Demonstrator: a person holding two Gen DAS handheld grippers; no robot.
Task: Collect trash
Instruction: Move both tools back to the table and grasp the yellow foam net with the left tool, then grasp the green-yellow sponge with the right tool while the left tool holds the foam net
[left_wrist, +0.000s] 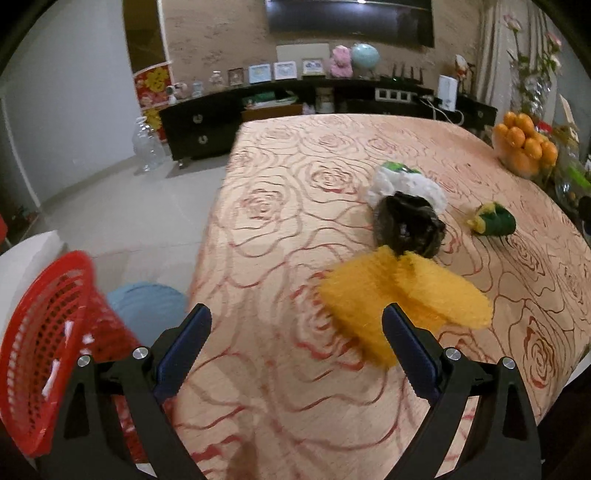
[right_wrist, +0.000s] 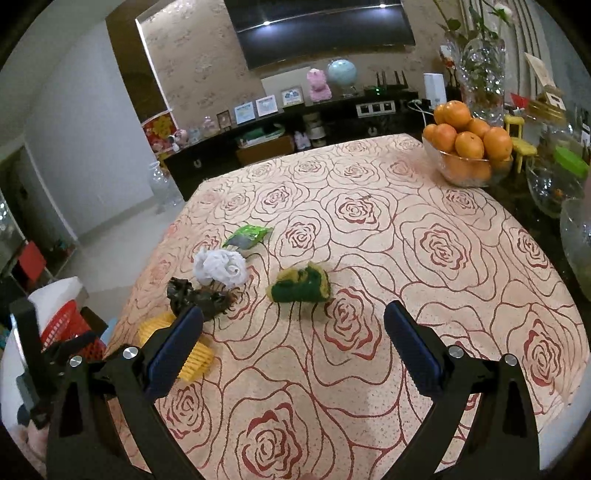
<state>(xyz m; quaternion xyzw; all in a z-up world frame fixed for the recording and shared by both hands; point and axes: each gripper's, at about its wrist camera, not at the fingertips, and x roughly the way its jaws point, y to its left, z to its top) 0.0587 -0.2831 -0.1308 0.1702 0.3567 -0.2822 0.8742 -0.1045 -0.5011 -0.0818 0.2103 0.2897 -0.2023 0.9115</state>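
Two handheld grippers point forward, each seen from its own wrist camera. The left gripper (left_wrist: 297, 328) has its two black arms spread wide, the blue ribbed pads (left_wrist: 184, 350) facing each other across a broad gap with nothing between them. The right gripper (right_wrist: 293, 326) is in the same pose: black arms splayed, blue pads (right_wrist: 413, 347) well apart, nothing held. No hand or sleeve is visible in either view.
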